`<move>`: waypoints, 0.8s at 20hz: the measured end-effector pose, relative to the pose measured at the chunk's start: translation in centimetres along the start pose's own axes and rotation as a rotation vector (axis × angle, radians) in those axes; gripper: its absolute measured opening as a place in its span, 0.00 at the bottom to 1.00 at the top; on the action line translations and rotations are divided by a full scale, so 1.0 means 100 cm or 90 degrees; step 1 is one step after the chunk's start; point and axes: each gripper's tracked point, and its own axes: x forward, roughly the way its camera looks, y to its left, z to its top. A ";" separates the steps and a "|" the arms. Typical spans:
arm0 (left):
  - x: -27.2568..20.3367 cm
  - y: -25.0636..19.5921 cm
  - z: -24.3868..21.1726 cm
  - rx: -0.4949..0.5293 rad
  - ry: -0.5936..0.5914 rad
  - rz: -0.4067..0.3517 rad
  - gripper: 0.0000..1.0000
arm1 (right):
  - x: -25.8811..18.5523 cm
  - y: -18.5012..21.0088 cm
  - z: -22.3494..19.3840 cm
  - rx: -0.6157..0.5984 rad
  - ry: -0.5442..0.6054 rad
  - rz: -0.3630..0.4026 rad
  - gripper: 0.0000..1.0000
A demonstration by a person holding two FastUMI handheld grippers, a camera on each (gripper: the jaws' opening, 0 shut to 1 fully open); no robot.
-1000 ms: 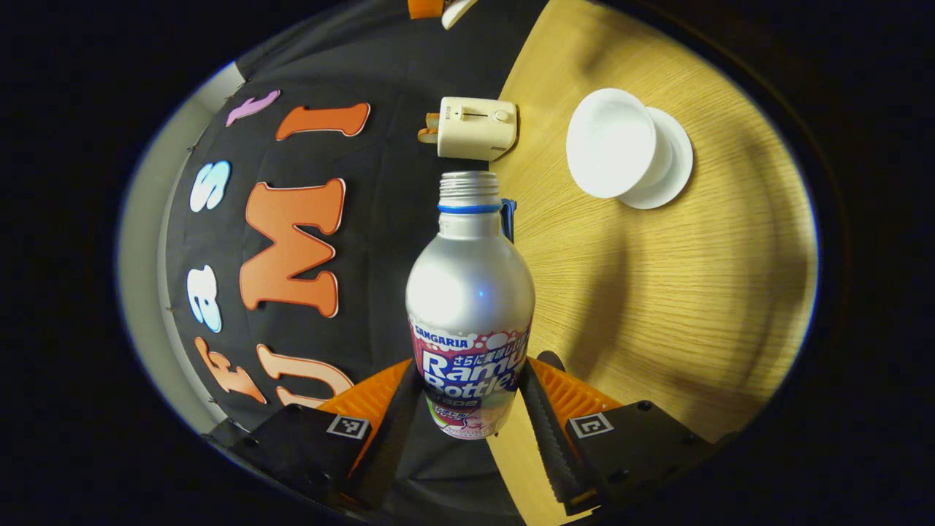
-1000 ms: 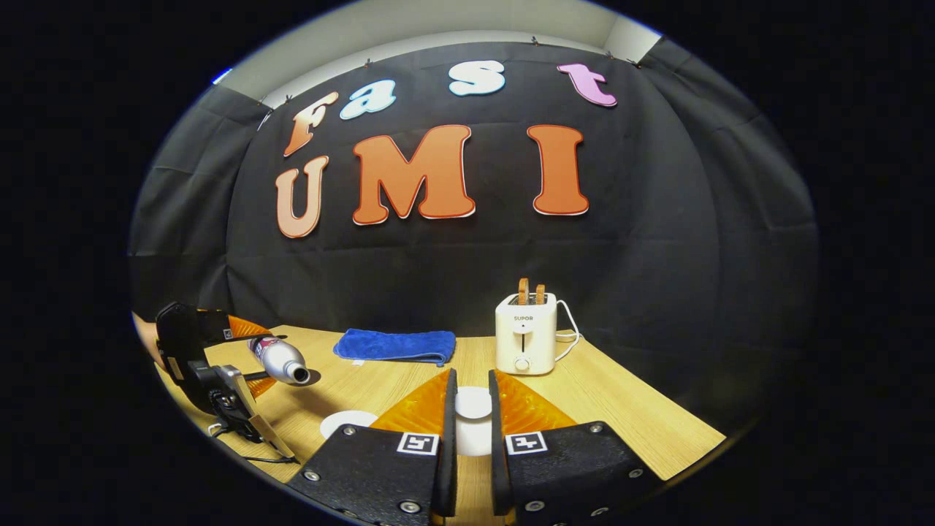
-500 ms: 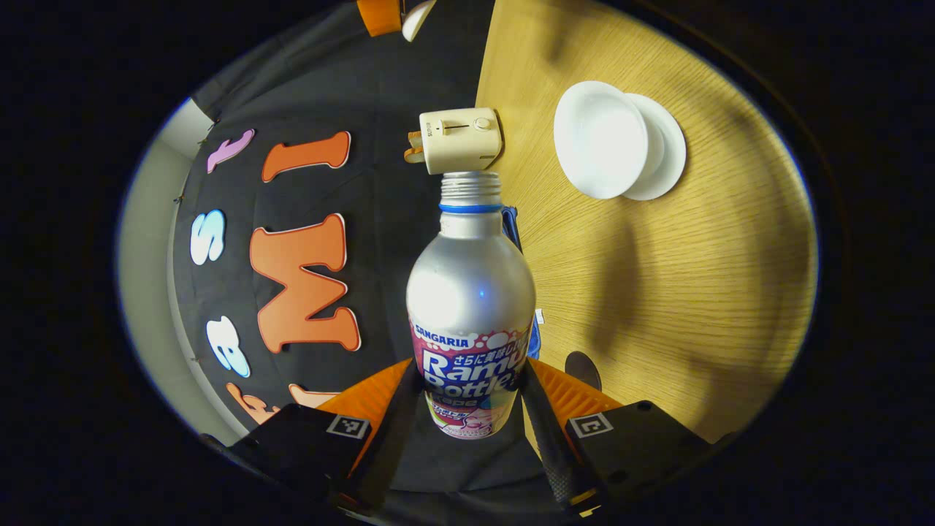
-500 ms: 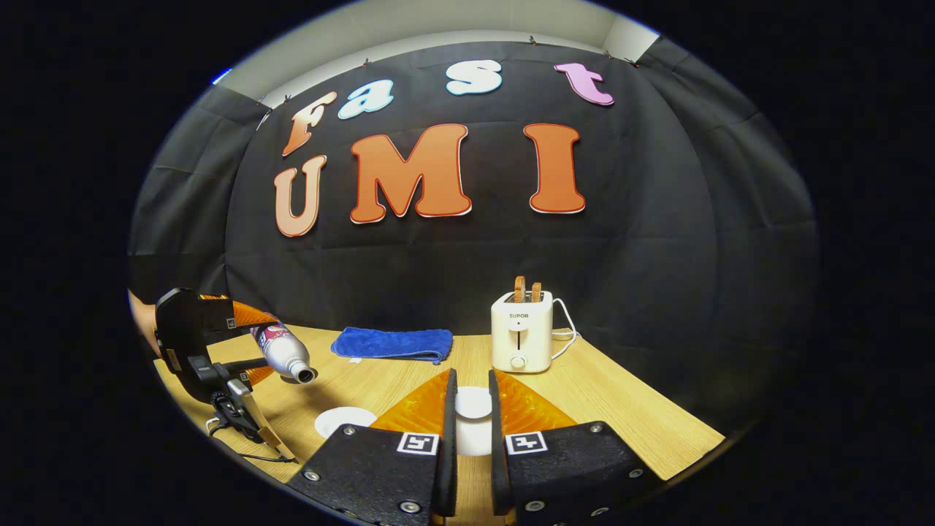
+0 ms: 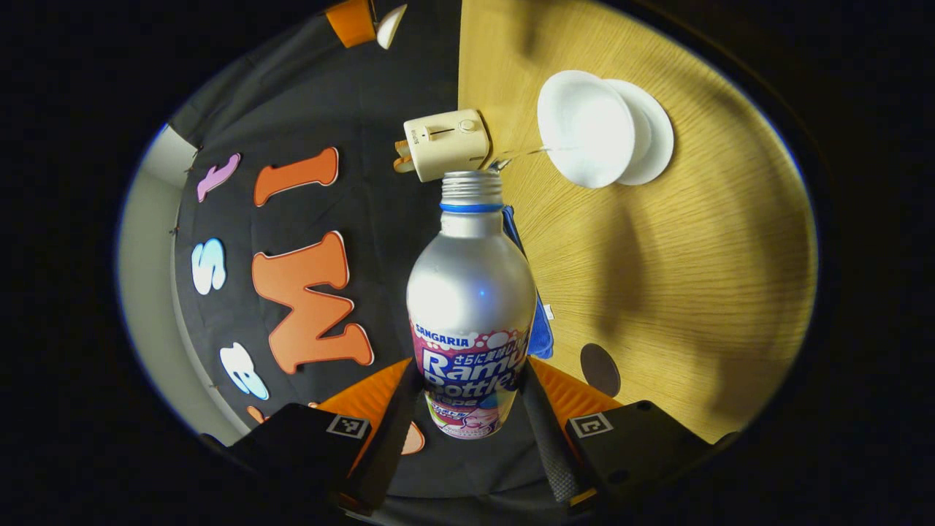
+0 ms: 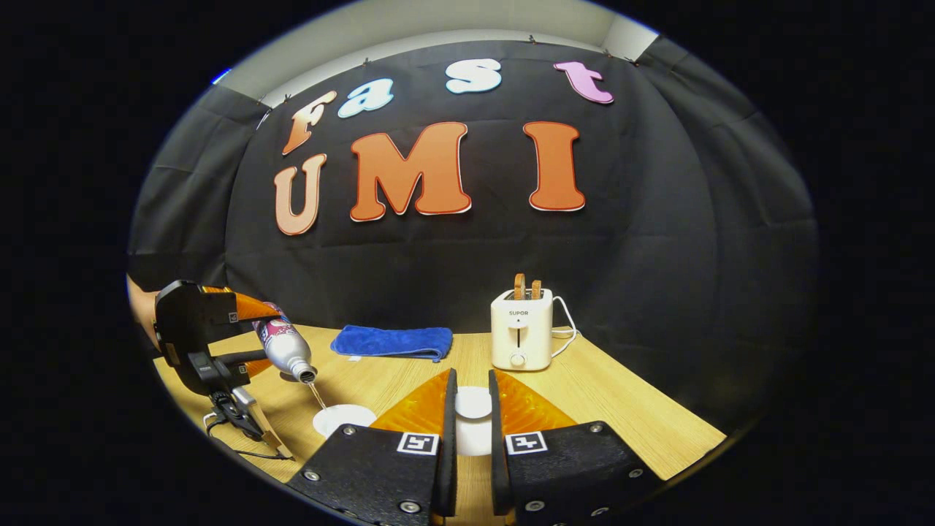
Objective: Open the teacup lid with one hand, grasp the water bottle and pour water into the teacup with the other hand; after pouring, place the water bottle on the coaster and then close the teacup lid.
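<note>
Tilting silver bottle (image 5: 470, 292), thin stream out

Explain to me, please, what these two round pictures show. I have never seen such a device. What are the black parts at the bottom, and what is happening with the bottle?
No robot here: a person holds a two-finger gripper in each hand, and each carries its own camera.

In the left gripper view, the left gripper clamps a tilted water bottle; a thin stream runs from its mouth to the open teacup on its saucer.

In the right gripper view, the right gripper holds the white teacup lid up between its fingers.

On the wooden table stand a toaster, a blue cloth and a dark round coaster.
</note>
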 end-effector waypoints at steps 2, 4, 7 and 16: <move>0.001 0.002 0.000 0.005 0.001 0.001 0.84 | 0.000 0.000 0.000 -0.001 0.000 0.001 0.19; 0.003 0.006 -0.001 0.014 0.001 0.007 0.84 | 0.001 -0.001 0.001 -0.003 -0.001 0.001 0.19; 0.005 0.017 -0.002 0.027 0.001 0.015 0.84 | 0.000 0.000 0.000 -0.001 -0.001 0.003 0.19; -0.001 0.052 -0.017 0.065 0.015 0.053 0.84 | 0.004 0.001 0.005 -0.001 -0.006 0.009 0.19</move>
